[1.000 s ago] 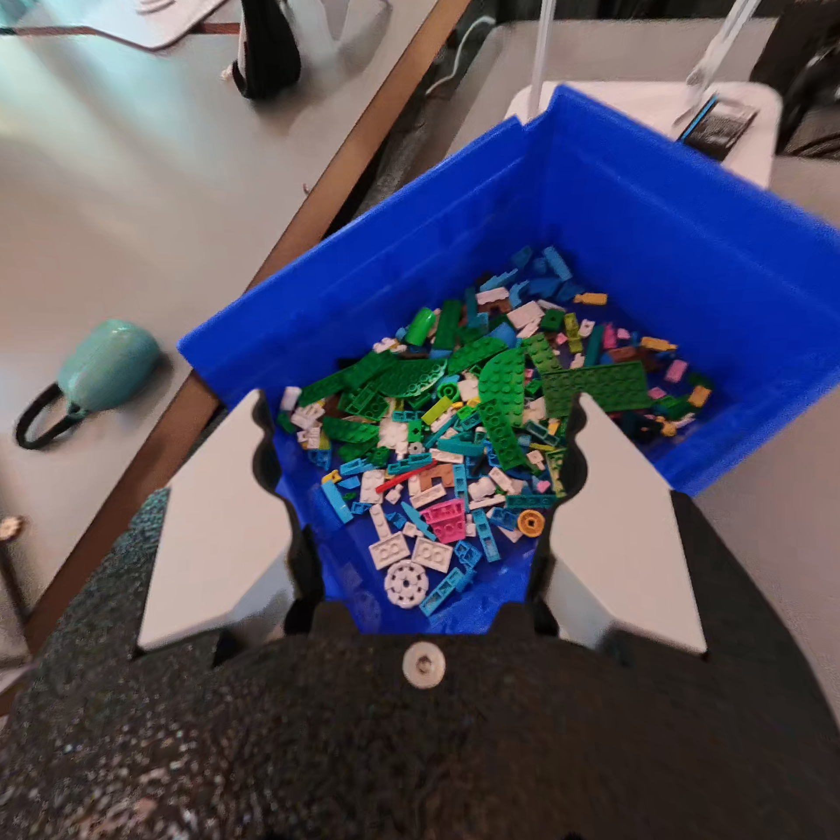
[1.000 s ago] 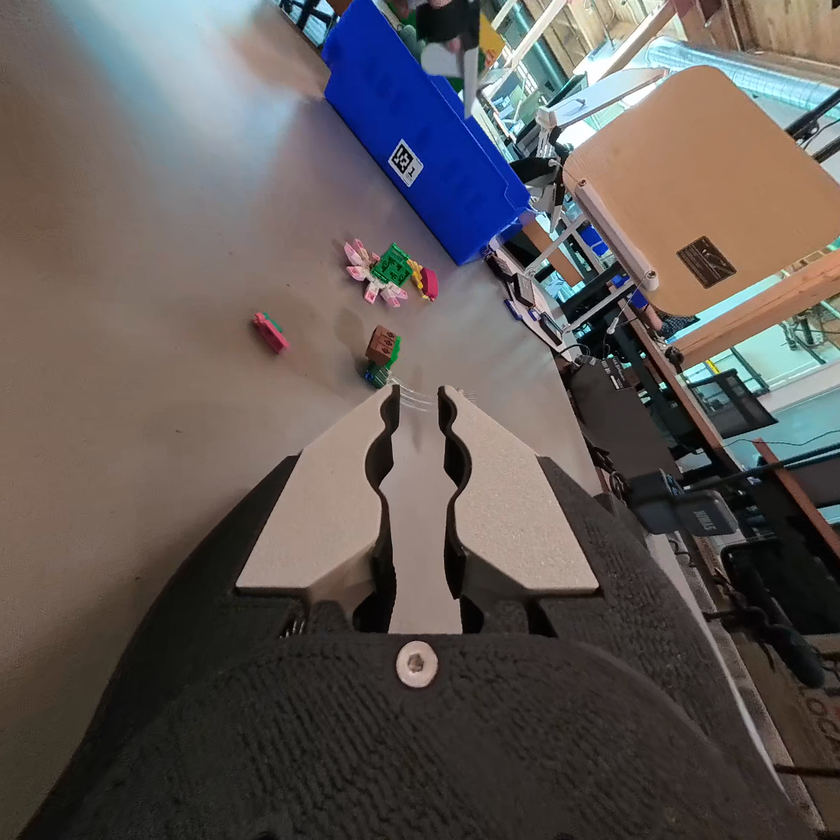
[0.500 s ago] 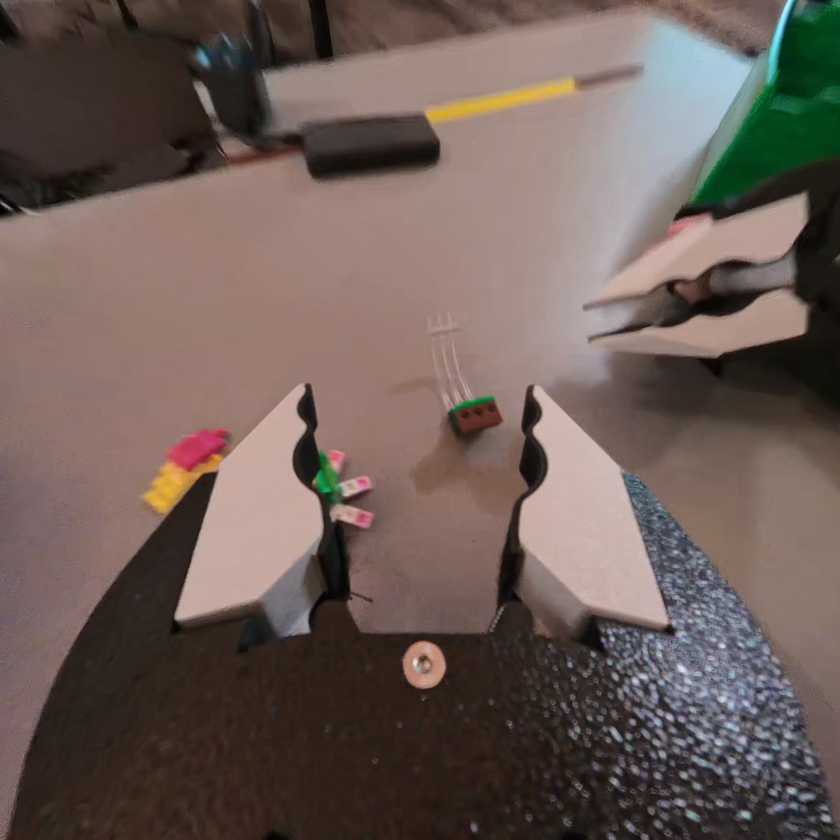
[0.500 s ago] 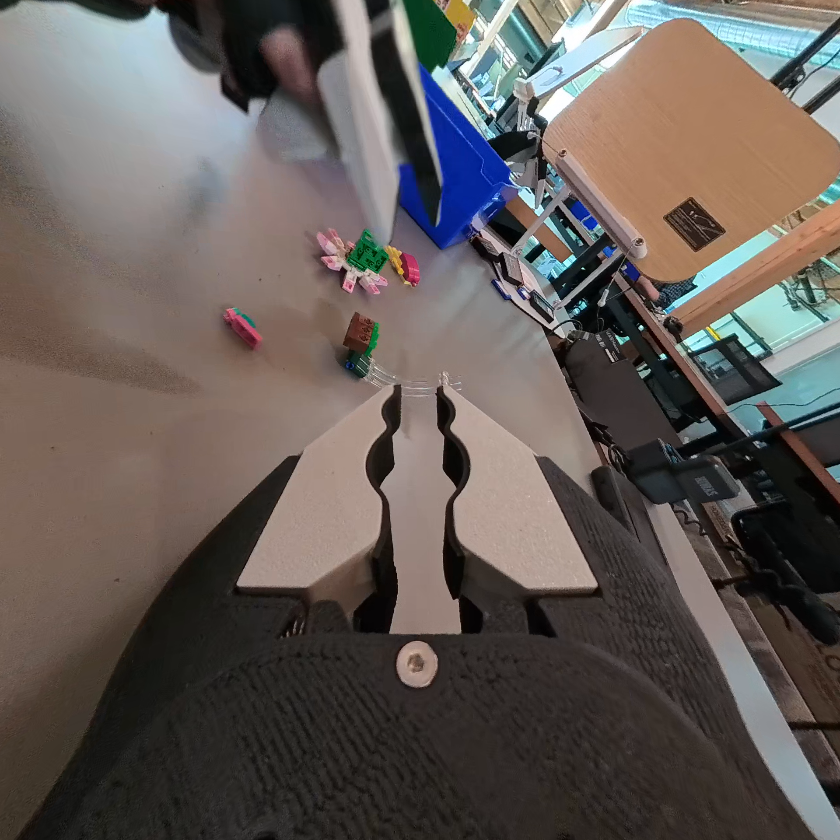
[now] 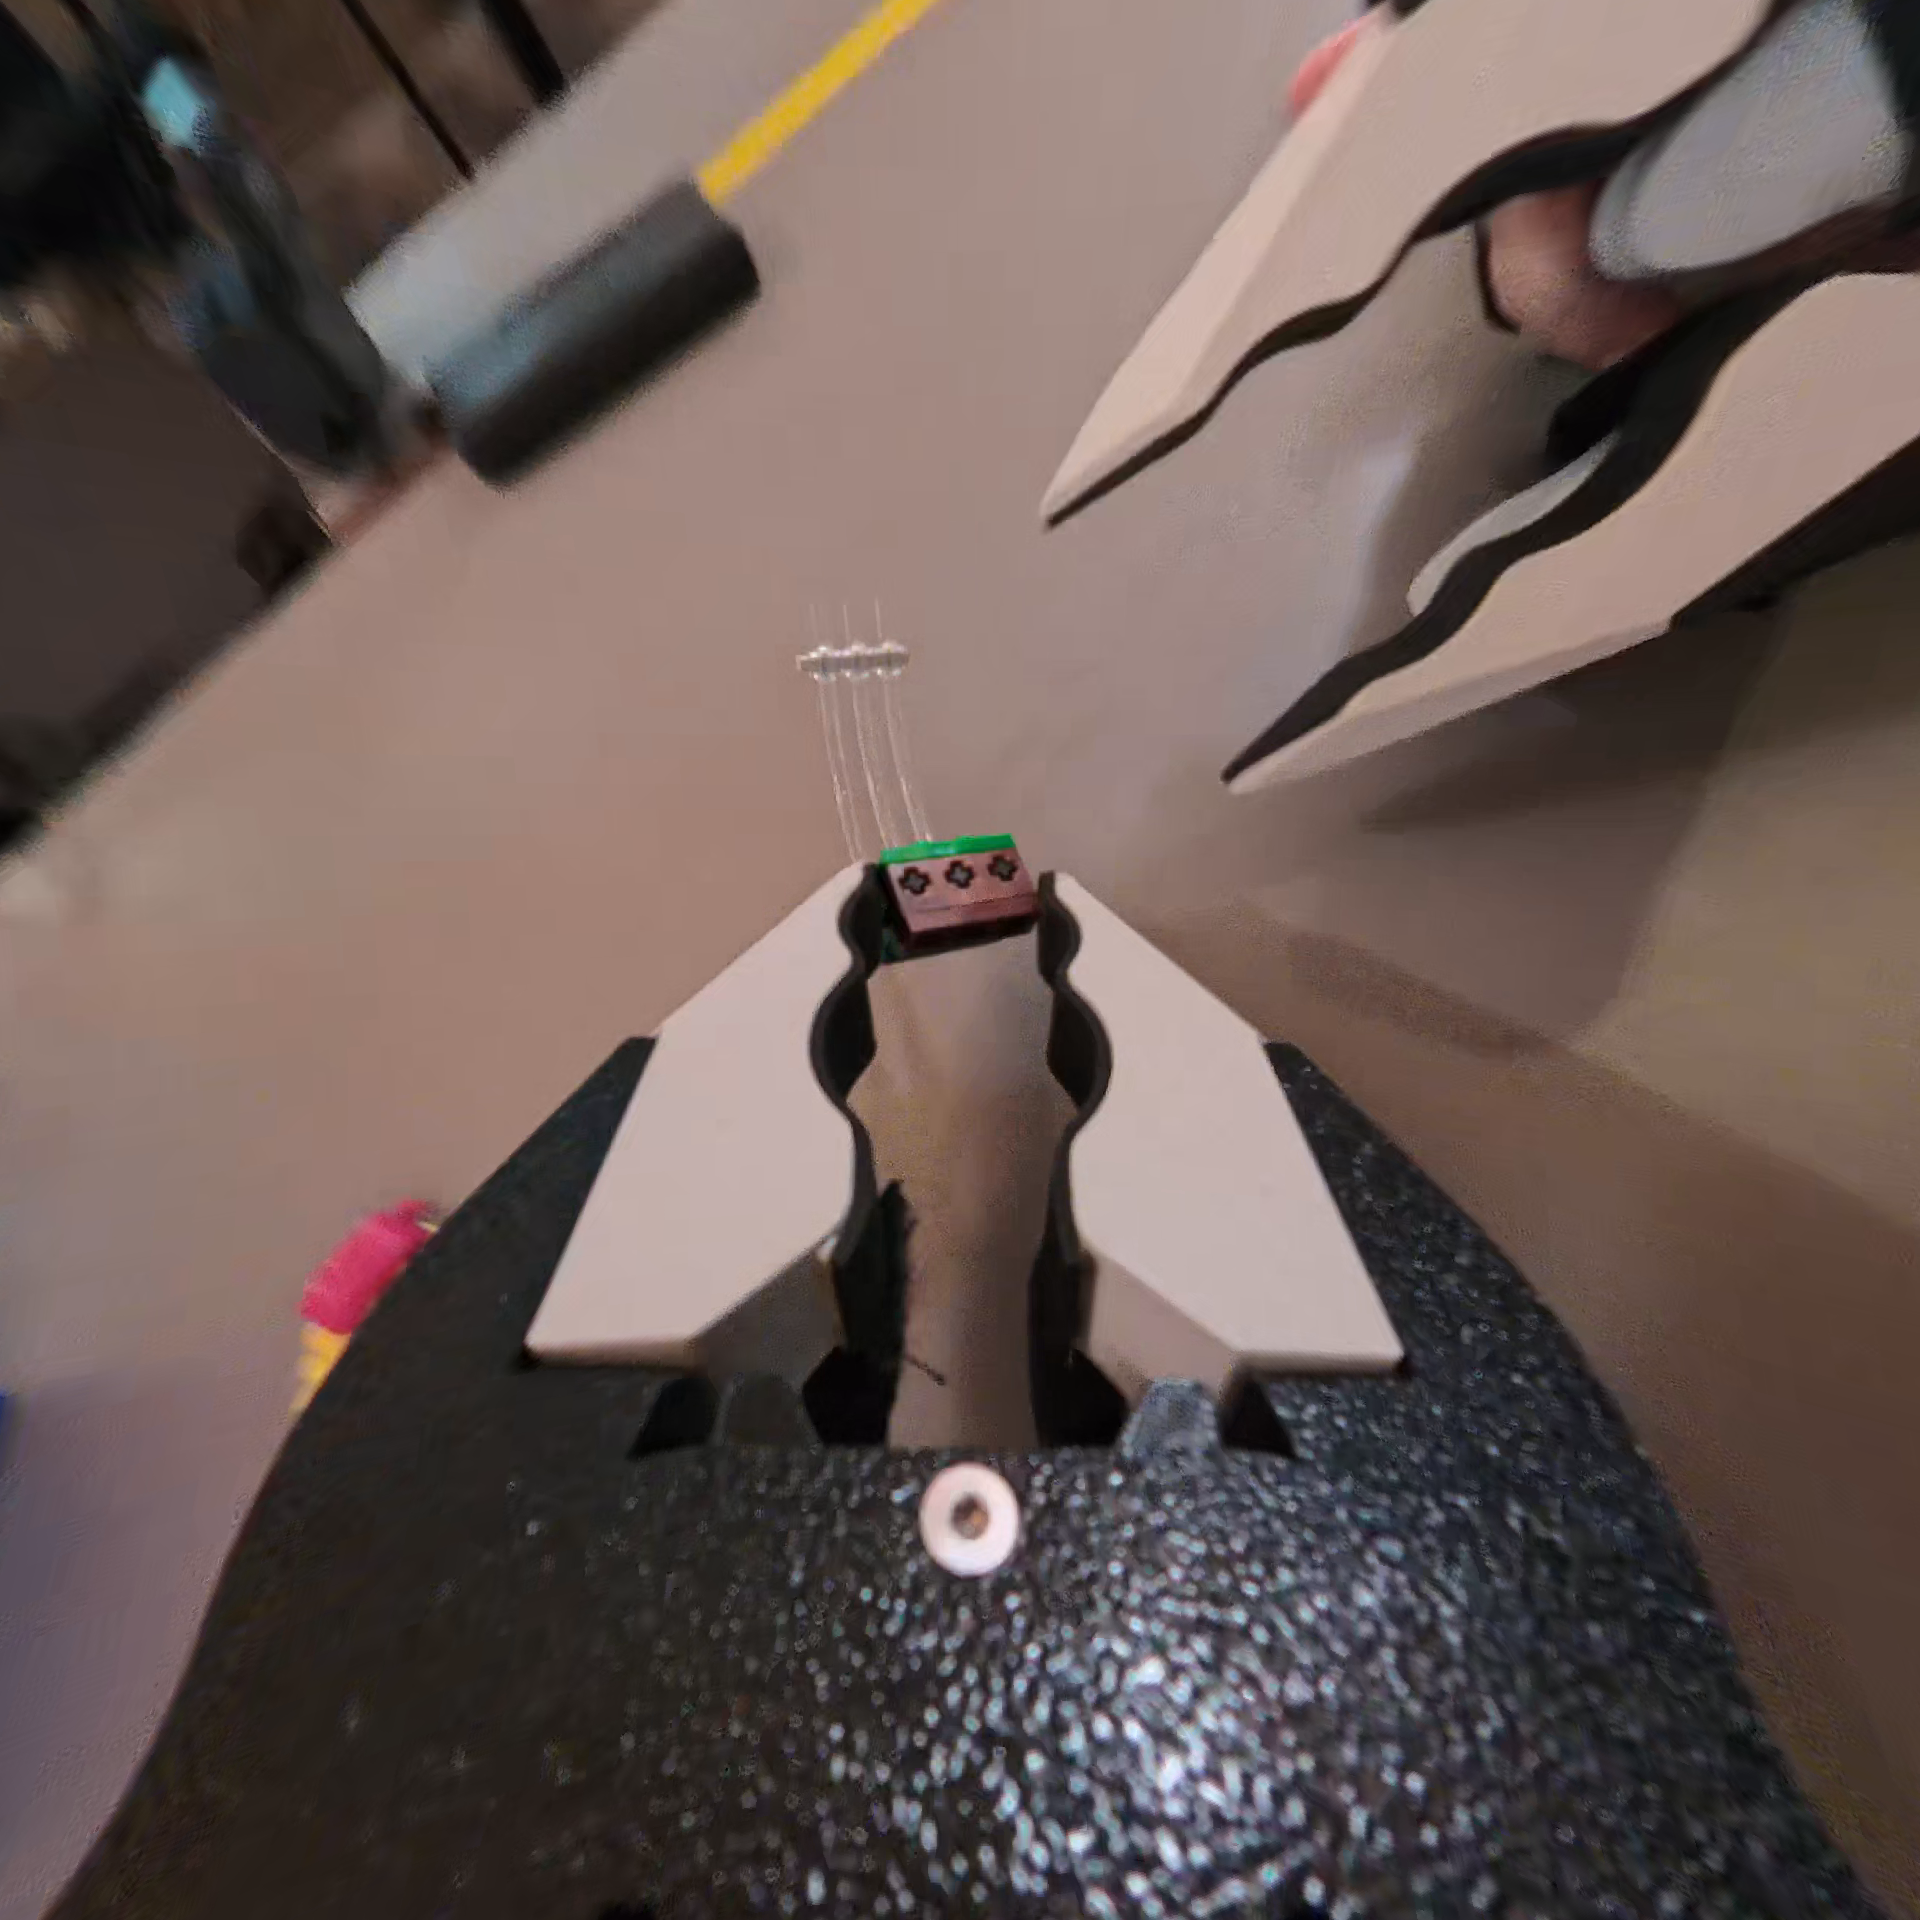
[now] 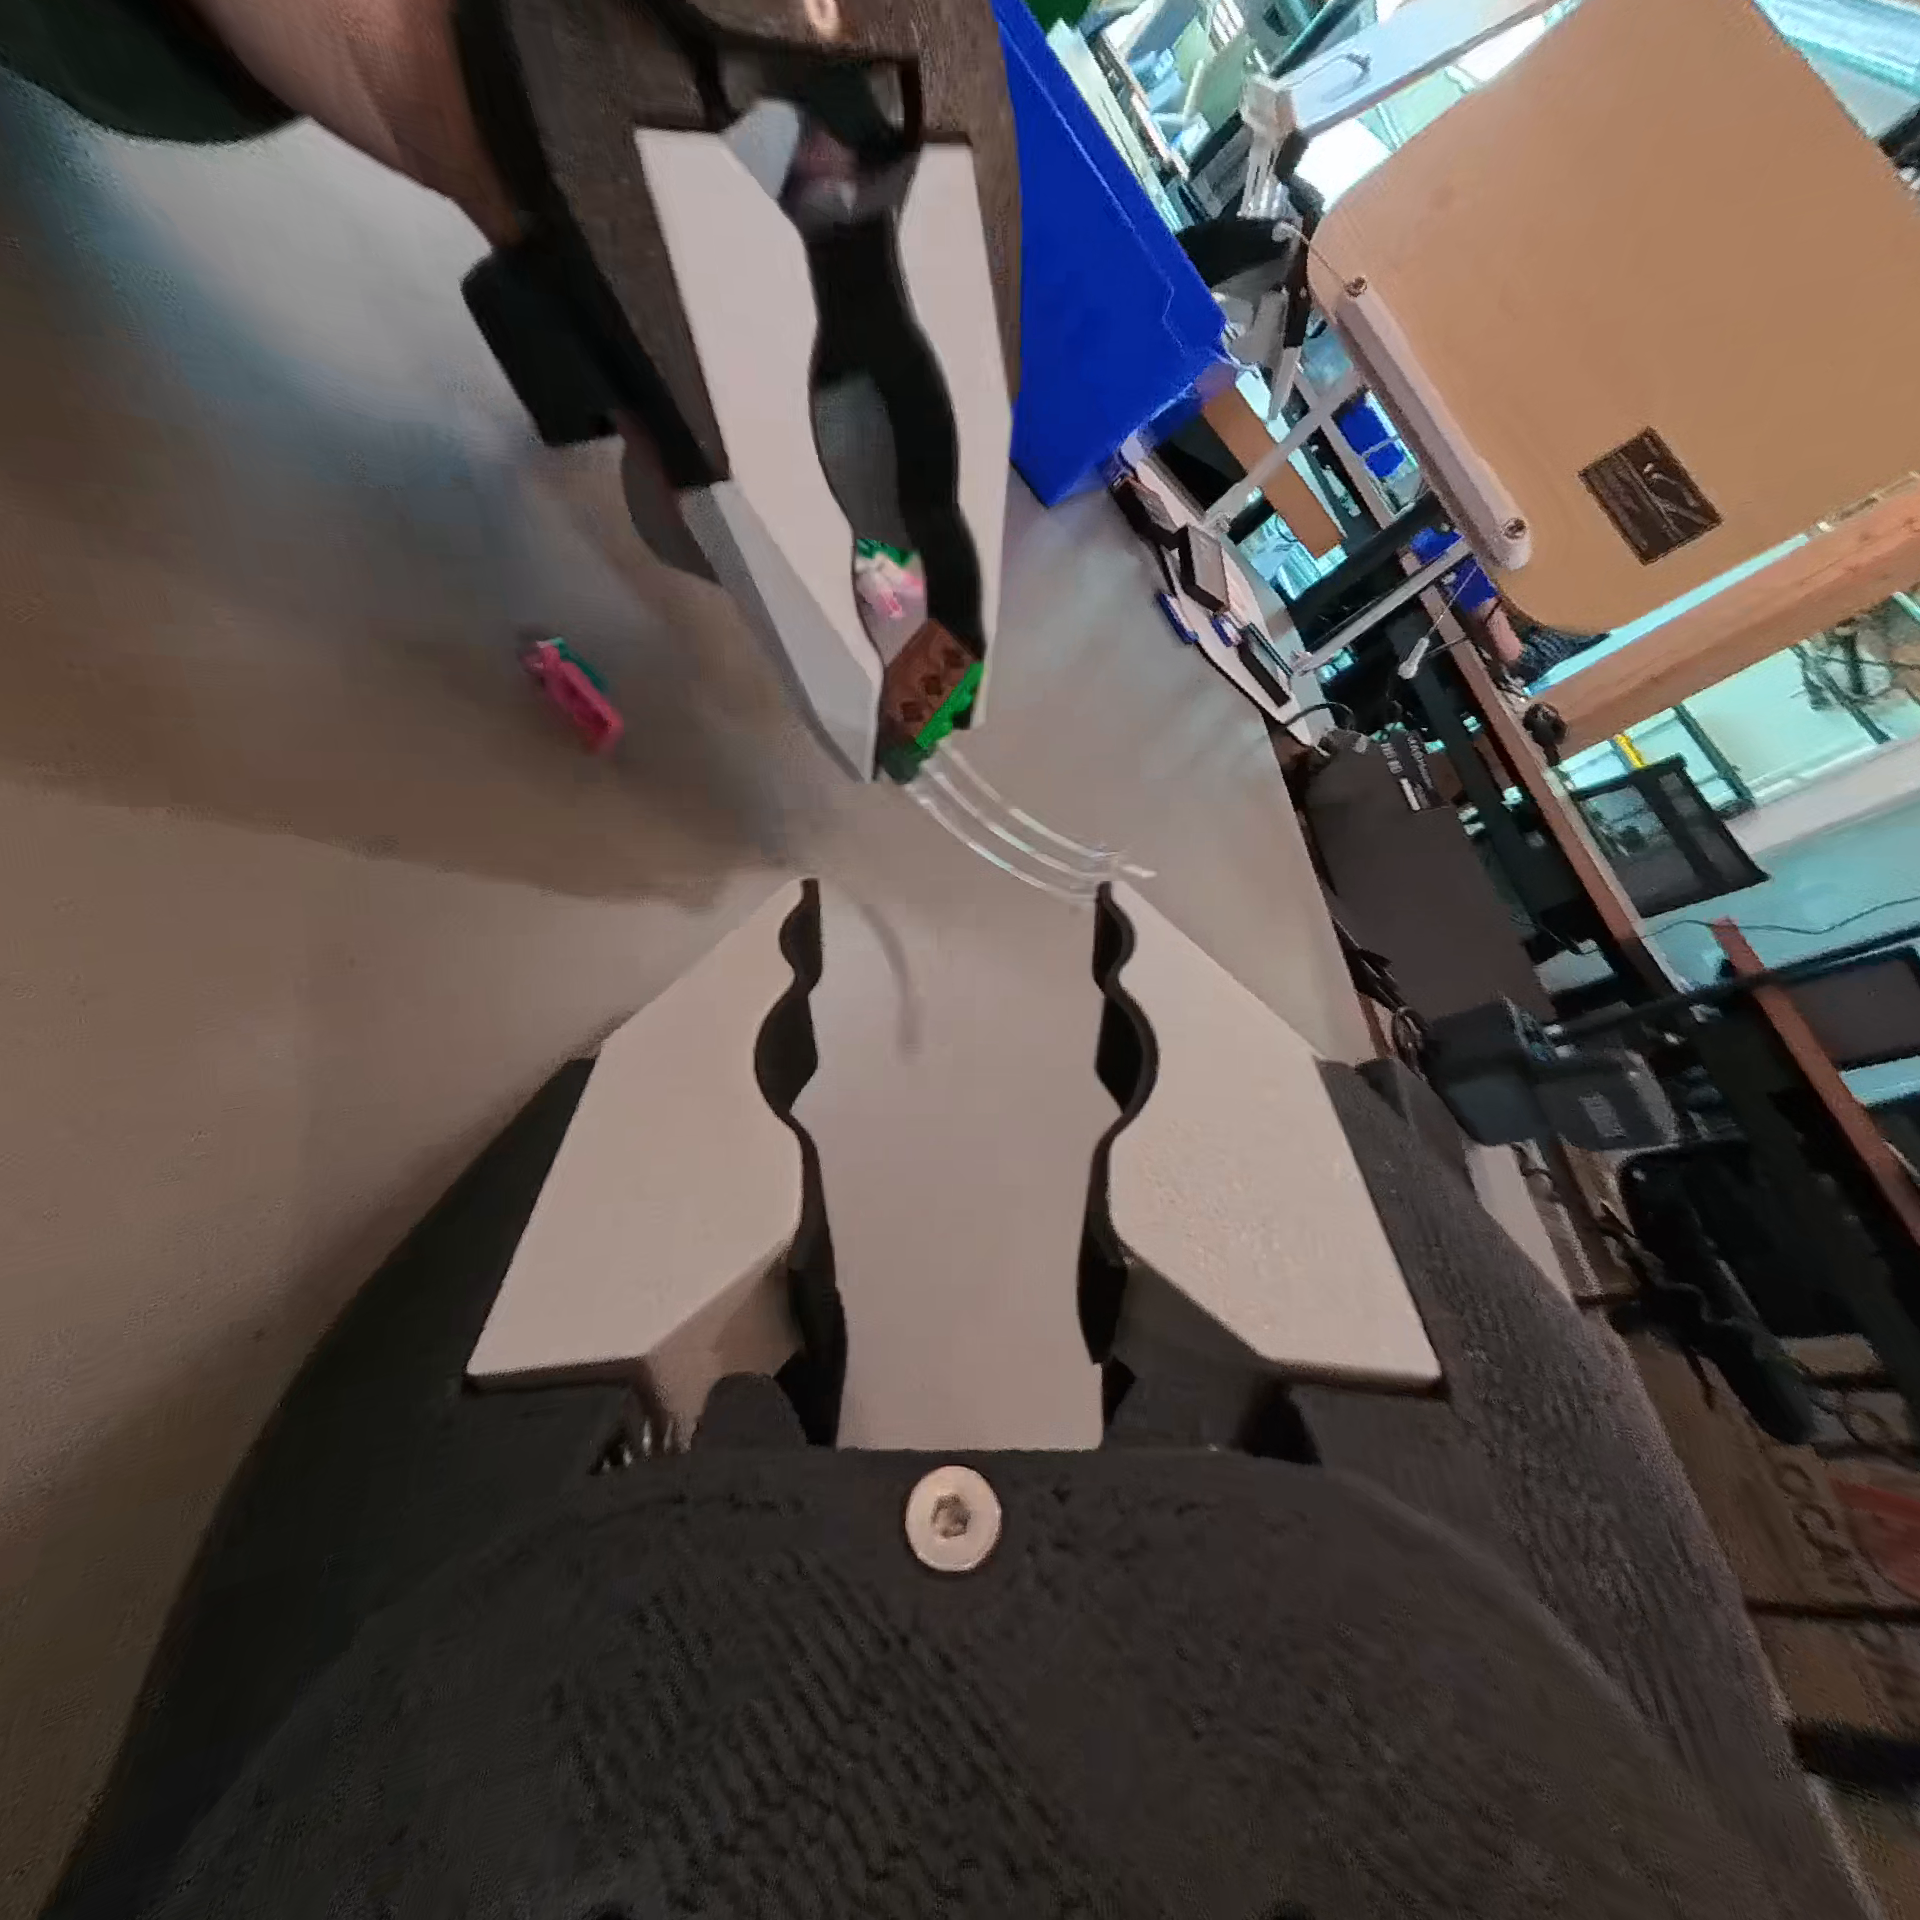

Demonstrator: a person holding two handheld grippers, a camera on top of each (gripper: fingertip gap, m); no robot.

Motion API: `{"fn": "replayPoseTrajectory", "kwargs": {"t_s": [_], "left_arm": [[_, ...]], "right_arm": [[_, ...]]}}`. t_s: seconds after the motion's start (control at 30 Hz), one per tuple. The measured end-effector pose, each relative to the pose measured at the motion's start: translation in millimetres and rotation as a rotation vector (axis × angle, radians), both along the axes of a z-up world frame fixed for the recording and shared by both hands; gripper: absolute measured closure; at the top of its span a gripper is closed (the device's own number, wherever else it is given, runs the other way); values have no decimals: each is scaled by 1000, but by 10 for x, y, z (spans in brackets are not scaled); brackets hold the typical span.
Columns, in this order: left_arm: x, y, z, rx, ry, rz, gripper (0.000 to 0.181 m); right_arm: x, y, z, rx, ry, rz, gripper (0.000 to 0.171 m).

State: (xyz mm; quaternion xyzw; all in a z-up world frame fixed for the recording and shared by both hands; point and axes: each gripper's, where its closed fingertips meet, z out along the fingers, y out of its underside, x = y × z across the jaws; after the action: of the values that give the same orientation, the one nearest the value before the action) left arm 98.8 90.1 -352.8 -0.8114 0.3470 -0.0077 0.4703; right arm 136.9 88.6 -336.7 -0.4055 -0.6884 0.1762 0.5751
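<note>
A small brown and green brick piece [image 5: 958, 896] with clear thin strands [image 5: 857, 717] sticking out lies on the grey table. My left gripper [image 5: 954, 883] is shut on it, one fingertip on each side. The right wrist view shows the same grip [image 6: 930, 696], with the strands [image 6: 1023, 842] curving toward my right gripper [image 6: 956, 894]. My right gripper is open and empty, its right fingertip just short of the strand ends. It also shows in the left wrist view [image 5: 1143, 644], at the upper right, jaws apart.
A blue bin [image 6: 1091, 260] stands behind the left gripper. A pink and green brick [image 6: 577, 696] and a pink flower piece [image 6: 888, 582] lie on the table. A pink and yellow brick [image 5: 358, 1278] lies at the left. A black block [image 5: 592, 312] sits farther off. The table edge [image 6: 1340, 997] runs along the right. Spacing between my two grippers at the tips: around 5 cm.
My left gripper has come from above the blue bin down to the table and closed on the brown and green piece. My right gripper has opened wider.
</note>
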Motion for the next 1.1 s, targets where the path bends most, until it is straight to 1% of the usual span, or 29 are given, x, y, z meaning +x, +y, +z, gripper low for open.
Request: {"fn": "replayPoseTrajectory", "kwargs": {"t_s": [0.03,0.1,0.17,0.23,0.3,0.37,0.43,0.53,0.57,0.6,0.73,1.0,1.1], "left_arm": [[28,2,95,80,32,-23,154],[85,-16,268,211,57,-56,154],[140,-53,418,307,37,-83,154],[298,-157,559,393,-22,-175,155],[398,-223,632,443,-48,-217,155],[488,-277,658,477,-49,-260,155],[538,-319,687,497,-58,-286,155],[629,-384,674,478,-105,-343,155],[650,-396,666,472,-114,-354,155],[649,-388,655,466,-112,-345,155],[606,-293,592,441,-64,-270,156],[594,-193,509,386,-43,-201,156],[599,-169,491,373,-48,-191,157]], "right_arm": [[-6,-25,35,-64,26,8,118],[5,-12,204,-276,135,4,116],[24,30,411,-606,284,13,116],[25,15,544,-929,393,84,118],[17,-74,590,-1129,422,191,126],[36,-122,639,-1218,442,262,147],[58,-119,654,-1198,450,272,162],[34,-183,646,-1175,433,287,161],[30,-171,634,-1164,434,270,167],[35,-149,624,-1128,433,245,169],[47,-42,590,-885,420,88,169],[88,85,543,-651,400,-73,168],[106,121,533,-605,393,-110,168]]}}
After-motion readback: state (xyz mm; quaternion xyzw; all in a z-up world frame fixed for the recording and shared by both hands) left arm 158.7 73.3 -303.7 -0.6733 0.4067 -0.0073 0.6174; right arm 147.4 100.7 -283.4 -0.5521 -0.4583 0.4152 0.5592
